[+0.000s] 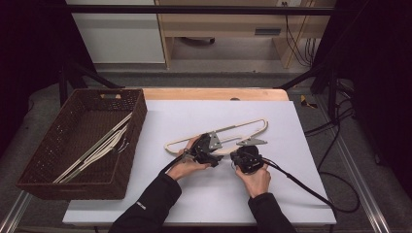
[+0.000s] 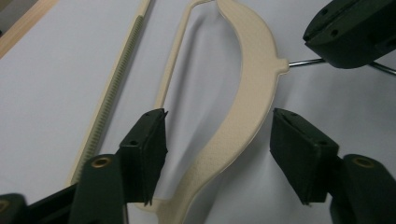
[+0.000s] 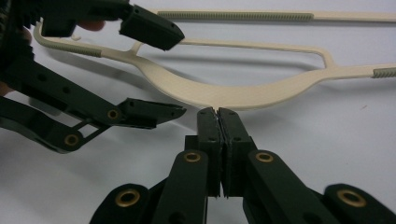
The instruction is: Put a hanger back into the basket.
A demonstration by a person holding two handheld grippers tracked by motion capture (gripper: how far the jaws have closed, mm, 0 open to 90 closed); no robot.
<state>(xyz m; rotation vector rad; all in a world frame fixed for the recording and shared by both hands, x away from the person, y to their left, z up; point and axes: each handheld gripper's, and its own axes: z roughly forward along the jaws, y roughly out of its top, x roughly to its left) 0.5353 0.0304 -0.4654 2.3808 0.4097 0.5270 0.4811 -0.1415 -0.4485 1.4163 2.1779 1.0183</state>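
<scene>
The left gripper (image 2: 217,154) straddles the cream hanger's (image 2: 243,116) shoulder, jaws part open, not yet touching; the right gripper (image 3: 218,114) pinches its metal hook (image 2: 306,61) tight; one hanger lies on the white table (image 1: 204,194), a few already lie in the wicker basket (image 1: 29,179); this transfer remains.

The cream plastic hanger (image 1: 221,137) lies flat on my white tabletop (image 1: 301,194), near its middle, long axis running from lower left to upper right in the high view. It has a broad curved shoulder bar (image 2: 243,107), a thin inner loop, and a straight lower rail with a ribbed non-slip strip (image 2: 109,98); ribbed sections also show near the shoulder ends. Its thin metal hook stem (image 2: 306,61) leaves the small neck at the middle of the curved bar, and the hook end is hidden.
</scene>
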